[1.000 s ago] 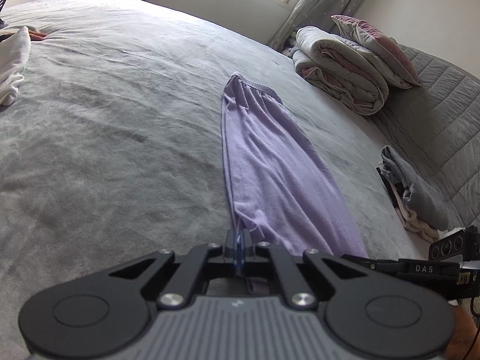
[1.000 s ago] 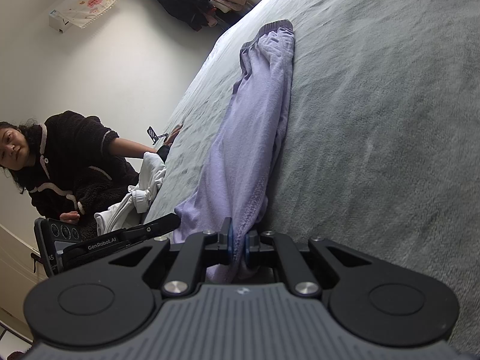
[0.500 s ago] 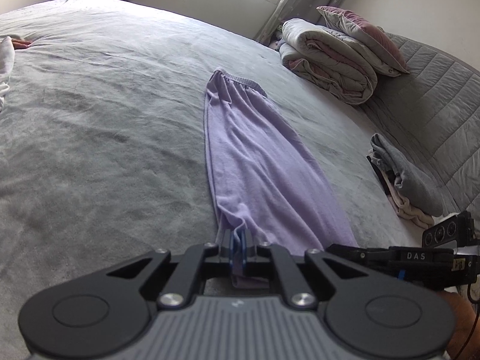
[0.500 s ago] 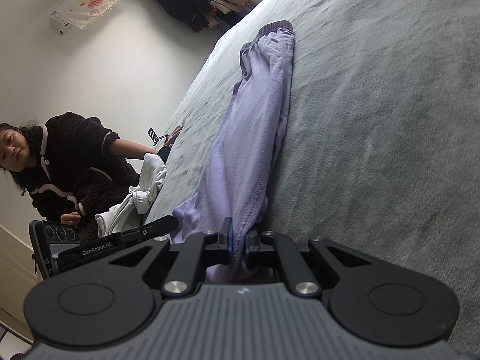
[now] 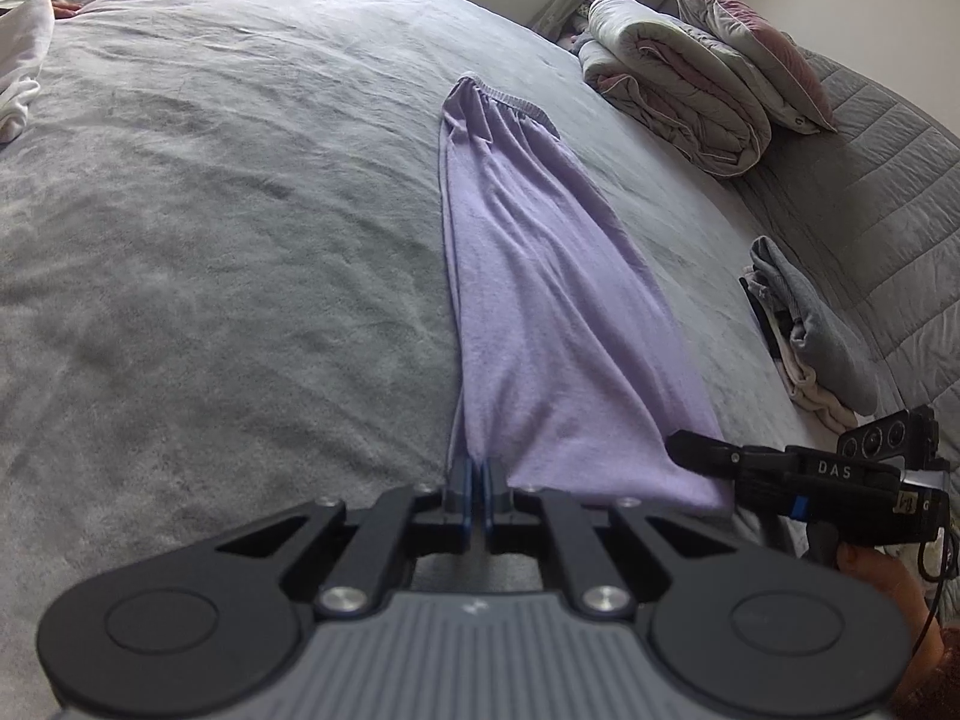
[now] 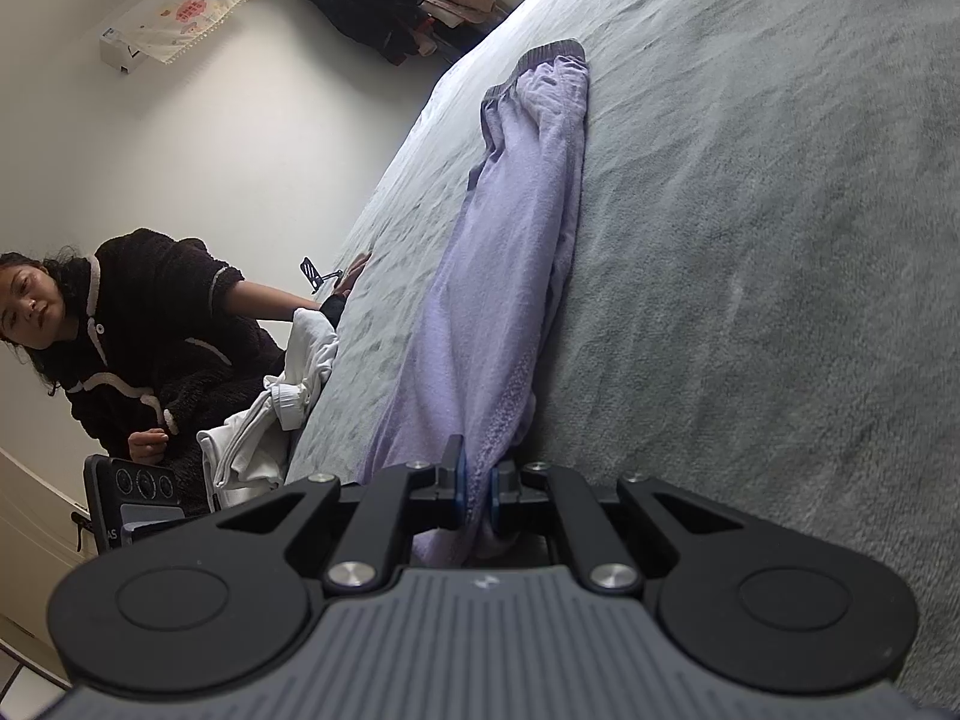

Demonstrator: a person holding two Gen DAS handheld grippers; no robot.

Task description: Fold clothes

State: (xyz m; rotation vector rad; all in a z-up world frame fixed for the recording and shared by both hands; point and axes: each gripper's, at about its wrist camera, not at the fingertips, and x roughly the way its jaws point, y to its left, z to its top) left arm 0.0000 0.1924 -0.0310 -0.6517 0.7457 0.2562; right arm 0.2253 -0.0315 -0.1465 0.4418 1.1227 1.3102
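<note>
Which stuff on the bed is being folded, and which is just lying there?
Being folded:
purple trousers, pinched by the left gripper and the right gripper

Just lying there:
white garment
rolled duvet
pillow
grey clothes pile

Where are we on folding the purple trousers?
Done: the purple trousers lie lengthwise on the grey bed, legs apparently stacked. In hand: the left claw and right claw each pinch the cuff end. Left: bring the cuffs to the waistband.
</note>
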